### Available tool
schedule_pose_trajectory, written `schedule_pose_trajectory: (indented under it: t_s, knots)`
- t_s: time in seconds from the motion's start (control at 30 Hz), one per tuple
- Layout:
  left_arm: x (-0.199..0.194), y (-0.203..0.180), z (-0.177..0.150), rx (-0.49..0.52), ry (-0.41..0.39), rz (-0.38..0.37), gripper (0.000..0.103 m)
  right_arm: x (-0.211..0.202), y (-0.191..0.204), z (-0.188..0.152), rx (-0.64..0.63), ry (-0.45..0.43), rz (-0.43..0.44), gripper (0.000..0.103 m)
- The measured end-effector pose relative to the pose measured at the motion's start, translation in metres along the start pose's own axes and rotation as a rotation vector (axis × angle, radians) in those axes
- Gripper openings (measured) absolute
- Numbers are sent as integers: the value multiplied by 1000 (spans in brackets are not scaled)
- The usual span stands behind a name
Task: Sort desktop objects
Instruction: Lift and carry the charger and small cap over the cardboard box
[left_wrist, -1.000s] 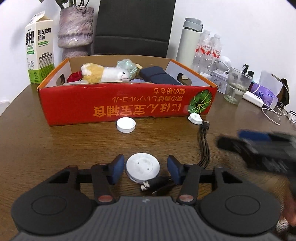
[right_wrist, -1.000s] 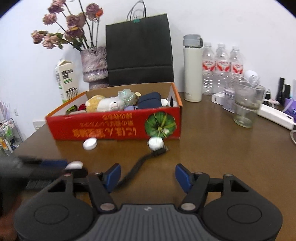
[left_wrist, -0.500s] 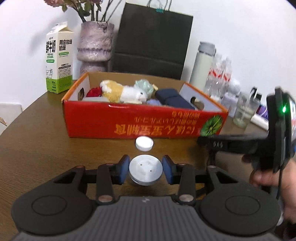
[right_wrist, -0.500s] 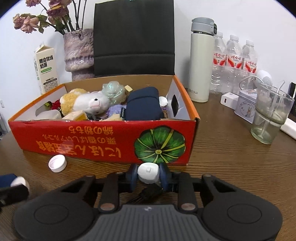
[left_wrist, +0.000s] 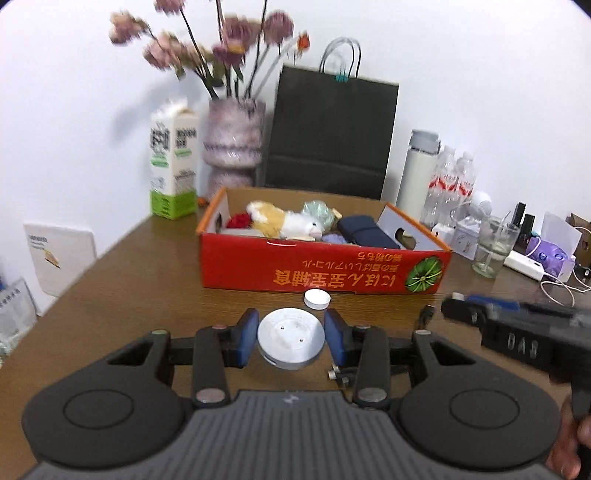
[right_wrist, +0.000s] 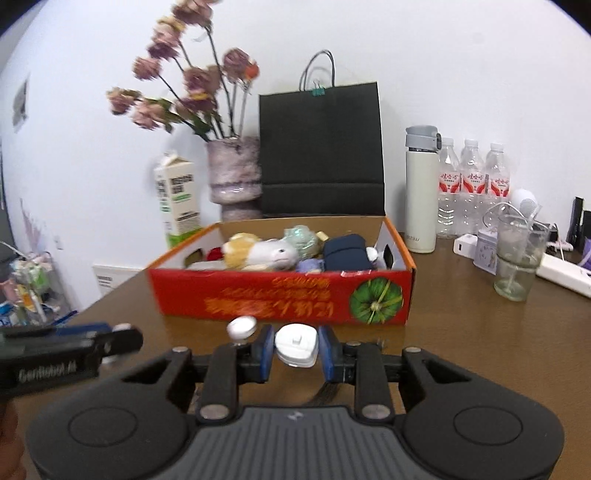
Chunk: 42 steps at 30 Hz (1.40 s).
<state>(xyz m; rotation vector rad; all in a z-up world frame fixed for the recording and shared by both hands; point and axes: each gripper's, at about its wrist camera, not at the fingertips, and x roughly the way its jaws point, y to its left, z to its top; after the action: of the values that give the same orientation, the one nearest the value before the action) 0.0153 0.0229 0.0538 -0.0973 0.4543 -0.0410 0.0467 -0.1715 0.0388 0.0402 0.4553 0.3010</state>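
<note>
Together, both ends of one cable are held clear of the bench.
Left gripper (left_wrist: 291, 338) jaws are closed on the round puck (left_wrist: 291, 342), right gripper (right_wrist: 296, 349) jaws on the white plug (right_wrist: 296, 345); the red box (left_wrist: 325, 275) lies ahead.

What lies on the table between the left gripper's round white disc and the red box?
In the left wrist view, a small white cap lies on the table between the round white disc and the red box.

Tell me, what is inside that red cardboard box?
The red box holds a white and yellow plush toy, a dark blue case, a pale green crinkly bundle and something red. Whatever lies underneath them is covered.
</note>
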Motion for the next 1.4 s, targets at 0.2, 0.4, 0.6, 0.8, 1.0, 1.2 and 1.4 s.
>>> schedule_pose_trajectory:
  t_s: [0.2,0.4,0.6,0.8,1.0,1.2,1.4]
  knots:
    - [-59,-17,-23,38,-22,-8,40,-61,21,-28,-73,6,25,25]
    - [-104,-27,-50,60,1,-32,40,-118,19,-52,-66,-1,16,25]
    - [-129,-45,-63,85,0,-65,40,-150,28,-66,-65,-12,34,25]
    - [-148,-49,-59,95,-47,-81,40,-170,31,-61,-76,-62,26,25]
    - [-139,-47,-61,84,-21,-84,40,-164,27,-61,-58,-49,17,25]
    - [-122,-38,-59,65,7,-83,40,-148,15,-56,-39,-38,0,25]
    - [-99,-28,-23,58,-50,-106,40,-125,-1,-22,-37,-78,-11,25]
